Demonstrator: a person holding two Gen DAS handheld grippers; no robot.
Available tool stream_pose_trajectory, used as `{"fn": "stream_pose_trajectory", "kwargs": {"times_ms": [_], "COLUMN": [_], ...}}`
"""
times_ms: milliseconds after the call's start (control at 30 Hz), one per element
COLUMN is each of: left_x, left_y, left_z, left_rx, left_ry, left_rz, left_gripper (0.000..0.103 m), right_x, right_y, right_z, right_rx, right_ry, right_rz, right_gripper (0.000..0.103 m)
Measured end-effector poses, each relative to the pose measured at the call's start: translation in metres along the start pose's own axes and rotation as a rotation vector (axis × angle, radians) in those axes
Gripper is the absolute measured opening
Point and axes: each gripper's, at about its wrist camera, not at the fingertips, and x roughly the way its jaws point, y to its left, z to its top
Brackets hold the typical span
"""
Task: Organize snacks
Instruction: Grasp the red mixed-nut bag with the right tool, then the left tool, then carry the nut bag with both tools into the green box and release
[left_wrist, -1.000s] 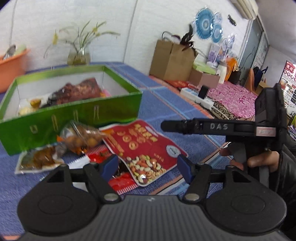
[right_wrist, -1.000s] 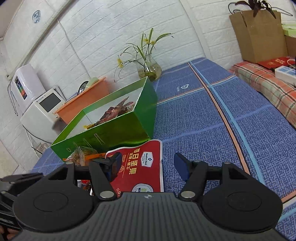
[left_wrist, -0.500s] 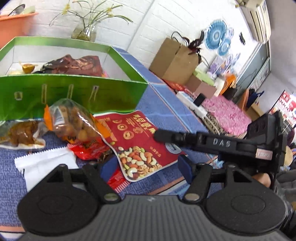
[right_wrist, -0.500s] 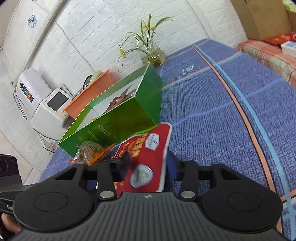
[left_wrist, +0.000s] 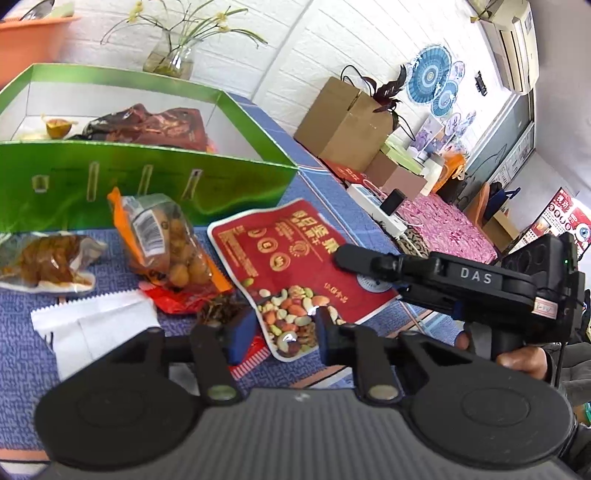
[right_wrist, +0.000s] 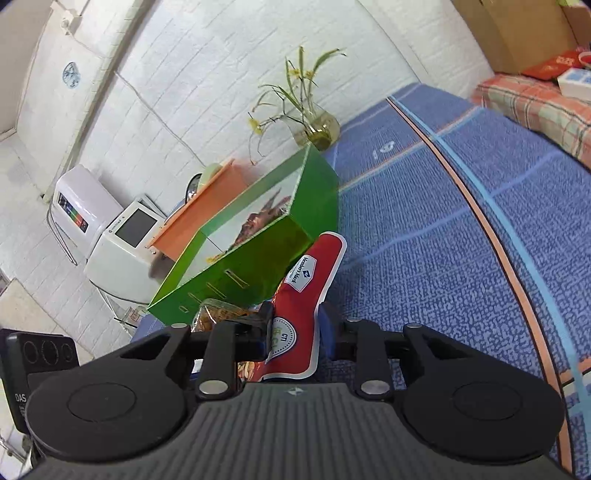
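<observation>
A red mixed-nuts bag (left_wrist: 291, 258) lies on the blue cloth in front of the green box (left_wrist: 147, 181). My right gripper (right_wrist: 293, 332) is shut on the bag's edge (right_wrist: 306, 295), which stands up between the pads. In the left wrist view the right gripper (left_wrist: 369, 258) reaches over the bag from the right. My left gripper (left_wrist: 282, 332) is open, its pads either side of the bag's near corner. The box holds a dark red snack pack (left_wrist: 147, 125).
An orange bag of round snacks (left_wrist: 166, 243), a clear pack of brown snacks (left_wrist: 48, 262), a white packet (left_wrist: 96, 328) and a small red pack (left_wrist: 177, 299) lie left of the nuts bag. A vase (left_wrist: 170, 59) stands behind the box. Blue cloth (right_wrist: 443, 240) stretches right.
My right gripper has shut on the nuts bag's edge and tilted it up. My left gripper has moved down to the bag's near corner and narrowed somewhat.
</observation>
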Motion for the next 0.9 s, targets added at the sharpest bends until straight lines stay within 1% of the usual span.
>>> {"fn": "stream_pose_trajectory", "kwargs": {"times_ms": [167, 300, 433, 567, 733, 900], "left_x": [-0.012, -0.026, -0.041, -0.06, -0.087, -0.103], "left_y": [0.001, 0.003, 0.004, 0.014, 0.029, 0.043], "left_z": [0.002, 0.002, -0.004, -0.006, -0.002, 0.011], "left_rx": [0.001, 0.001, 0.013, -0.018, -0.049, -0.06], "left_ry": [-0.036, -0.077, -0.116, -0.184, -0.277, -0.324], "left_rz": [-0.003, 0.004, 0.033, 0.055, 0.089, 0.135], "left_gripper": [0.015, 0.015, 0.015, 0.015, 0.015, 0.015], "right_x": [-0.005, -0.006, -0.001, 0.011, 0.034, 0.058], "right_y": [0.015, 0.038, 0.056, 0.075, 0.107, 0.131], "right_z": [0.003, 0.005, 0.001, 0.005, 0.017, 0.027], "right_rx": [-0.069, -0.178, -0.271, -0.33, -0.42, -0.499], "right_ry": [-0.008, -0.014, -0.018, -0.011, -0.008, -0.01], "right_rz": [0.002, 0.007, 0.016, 0.046, 0.109, 0.156], "right_gripper": [0.047, 0.047, 0.047, 0.046, 0.046, 0.046]}}
